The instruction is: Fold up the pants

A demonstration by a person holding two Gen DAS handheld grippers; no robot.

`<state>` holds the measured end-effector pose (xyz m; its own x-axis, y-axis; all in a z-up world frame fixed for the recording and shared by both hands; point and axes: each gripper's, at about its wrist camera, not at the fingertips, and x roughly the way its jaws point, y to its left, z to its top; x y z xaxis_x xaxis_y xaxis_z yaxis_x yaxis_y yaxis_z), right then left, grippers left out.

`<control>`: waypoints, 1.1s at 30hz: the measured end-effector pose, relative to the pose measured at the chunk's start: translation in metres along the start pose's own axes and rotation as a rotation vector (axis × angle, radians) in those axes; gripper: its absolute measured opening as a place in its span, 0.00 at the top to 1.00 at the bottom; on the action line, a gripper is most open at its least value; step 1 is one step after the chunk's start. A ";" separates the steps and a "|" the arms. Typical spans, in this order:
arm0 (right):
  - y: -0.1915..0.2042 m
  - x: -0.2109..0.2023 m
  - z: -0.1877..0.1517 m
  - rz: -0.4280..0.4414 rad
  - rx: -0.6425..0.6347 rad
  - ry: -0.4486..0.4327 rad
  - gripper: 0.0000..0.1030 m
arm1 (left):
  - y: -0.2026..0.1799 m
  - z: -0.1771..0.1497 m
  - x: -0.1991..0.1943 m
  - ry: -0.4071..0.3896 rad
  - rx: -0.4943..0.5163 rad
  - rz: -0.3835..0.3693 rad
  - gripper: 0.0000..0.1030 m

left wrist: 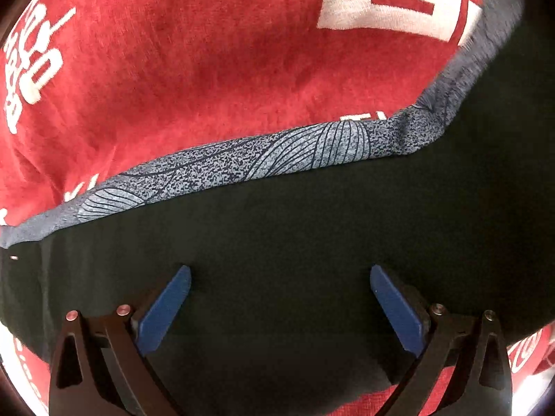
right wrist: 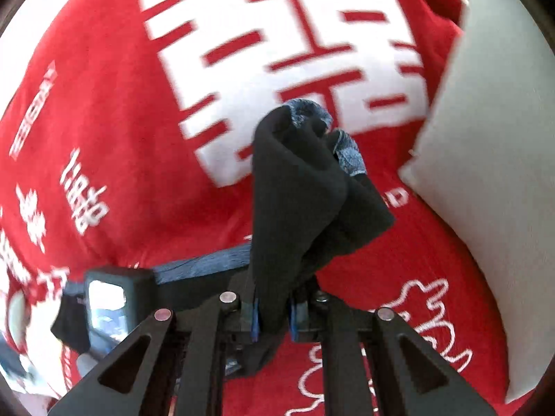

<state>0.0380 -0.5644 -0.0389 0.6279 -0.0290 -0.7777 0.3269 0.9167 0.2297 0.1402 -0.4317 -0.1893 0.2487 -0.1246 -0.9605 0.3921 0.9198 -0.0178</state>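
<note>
The black pants (left wrist: 295, 242) lie flat on a red blanket, with a blue-grey patterned waistband (left wrist: 242, 163) along their far edge. My left gripper (left wrist: 280, 277) is open just above the black cloth, its blue pads (left wrist: 166, 308) spread wide and empty. My right gripper (right wrist: 272, 315) is shut on a bunched fold of the black pants (right wrist: 298, 187), which stands up from the jaws with a bit of blue-grey waistband (right wrist: 350, 156) at its tip. The other gripper's camera body (right wrist: 111, 298) shows at lower left in the right wrist view.
The red blanket (left wrist: 208, 52) with white printed characters (right wrist: 277, 69) covers the surface under everything. A white pillow or cushion (right wrist: 485, 173) lies at the right edge in the right wrist view.
</note>
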 end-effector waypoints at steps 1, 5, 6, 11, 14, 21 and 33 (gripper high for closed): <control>0.011 -0.002 -0.001 -0.005 -0.036 -0.004 0.88 | 0.005 0.000 -0.002 0.012 -0.011 -0.035 0.00; 0.049 -0.007 -0.003 -0.030 -0.153 -0.005 0.88 | 0.052 0.002 -0.030 0.014 -0.073 -0.136 0.13; 0.060 -0.008 -0.005 -0.038 -0.186 -0.006 0.88 | 0.064 0.002 -0.037 0.001 -0.079 -0.128 0.13; 0.134 0.013 -0.037 -0.104 -0.403 0.029 0.87 | 0.151 -0.008 -0.061 -0.014 -0.106 -0.037 0.13; 0.170 0.040 -0.069 -0.130 -0.496 0.081 0.87 | 0.195 -0.017 -0.064 -0.003 -0.143 0.033 0.13; 0.229 0.096 -0.141 -0.235 -0.676 0.176 0.78 | 0.259 -0.046 -0.059 0.030 -0.198 0.077 0.13; 0.165 0.023 -0.102 -0.067 -0.315 0.186 0.45 | 0.215 -0.041 -0.103 0.007 -0.104 -0.134 0.13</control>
<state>0.0345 -0.3728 -0.0789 0.4643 -0.0471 -0.8844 0.1112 0.9938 0.0054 0.1628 -0.2057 -0.1053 0.1939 -0.2467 -0.9495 0.3275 0.9286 -0.1744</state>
